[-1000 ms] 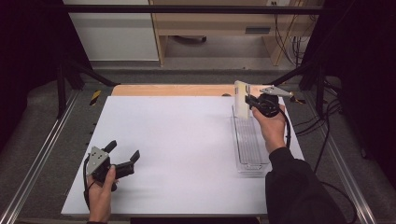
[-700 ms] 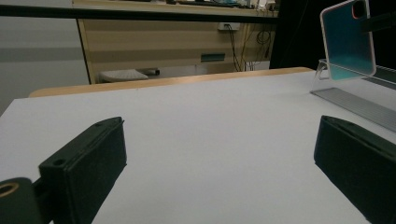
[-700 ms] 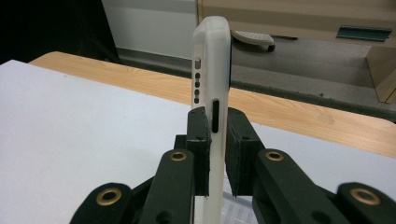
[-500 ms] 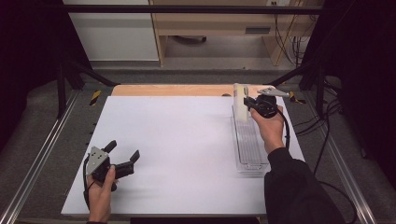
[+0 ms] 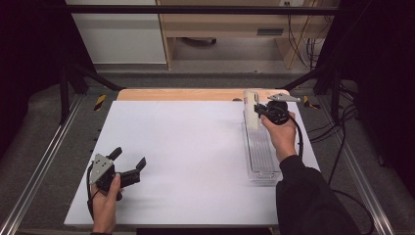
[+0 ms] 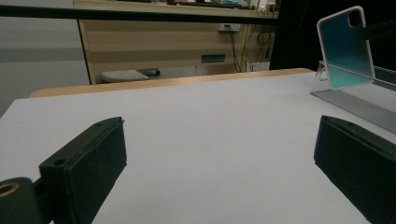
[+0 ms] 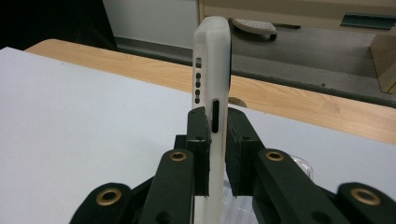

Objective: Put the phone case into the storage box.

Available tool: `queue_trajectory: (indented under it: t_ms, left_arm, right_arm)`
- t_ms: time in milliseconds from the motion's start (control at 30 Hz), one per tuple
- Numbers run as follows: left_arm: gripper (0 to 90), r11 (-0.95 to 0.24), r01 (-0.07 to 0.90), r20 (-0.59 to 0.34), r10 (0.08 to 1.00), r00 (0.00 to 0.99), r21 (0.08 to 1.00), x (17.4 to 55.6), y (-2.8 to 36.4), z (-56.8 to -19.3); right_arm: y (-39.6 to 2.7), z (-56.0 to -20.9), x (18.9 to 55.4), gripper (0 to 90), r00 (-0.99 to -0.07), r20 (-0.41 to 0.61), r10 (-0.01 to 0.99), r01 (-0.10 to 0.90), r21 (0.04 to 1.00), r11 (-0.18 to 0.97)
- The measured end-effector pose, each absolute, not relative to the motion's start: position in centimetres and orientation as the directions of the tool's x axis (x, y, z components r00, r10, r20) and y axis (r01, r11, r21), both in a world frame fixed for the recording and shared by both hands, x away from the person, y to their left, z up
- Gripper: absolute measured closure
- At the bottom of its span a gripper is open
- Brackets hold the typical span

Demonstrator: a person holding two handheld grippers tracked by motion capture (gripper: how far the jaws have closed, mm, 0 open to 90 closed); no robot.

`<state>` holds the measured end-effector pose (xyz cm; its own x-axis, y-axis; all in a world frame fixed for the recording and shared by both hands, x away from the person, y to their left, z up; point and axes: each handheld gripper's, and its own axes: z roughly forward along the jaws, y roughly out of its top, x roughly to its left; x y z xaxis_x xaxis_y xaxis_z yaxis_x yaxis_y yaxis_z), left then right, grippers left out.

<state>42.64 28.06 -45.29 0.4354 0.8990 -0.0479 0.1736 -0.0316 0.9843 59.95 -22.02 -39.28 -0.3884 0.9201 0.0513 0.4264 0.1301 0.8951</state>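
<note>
Phone case (image 7: 212,70): lower end hidden between the jaws and cut off at the bottom edge of the right gripper view. Clear rack (image 6: 369,100) runs off the right edge of the left gripper view.

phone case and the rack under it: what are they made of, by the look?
Phone case: looks like soft matte plastic or silicone, a milky frosted rim with moulded port cutouts; teal inside face in the left gripper view.
Rack: seems clear hard plastic, likely acrylic; glossy, ribbed, and the white table shows through it.
</note>
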Motion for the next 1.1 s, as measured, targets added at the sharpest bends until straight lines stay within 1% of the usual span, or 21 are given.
queue_trajectory:
  t_ms: [567, 1100]
  left_arm:
    - [1.9, -0.027, 0.173, -0.051, 0.899, 0.434, 0.985, 42.6, 28.1, -45.3]
    - [1.9, -0.029, 0.172, -0.050, 0.898, 0.437, 0.985, 42.6, 28.0, -45.3]
  right_arm:
    - [-22.0, -40.2, 60.0, 81.4, -0.380, 0.067, 0.922, 0.455, 0.882, 0.124]
    - [-22.0, -40.3, 59.9, 81.3, -0.381, 0.074, 0.922, 0.461, 0.879, 0.120]
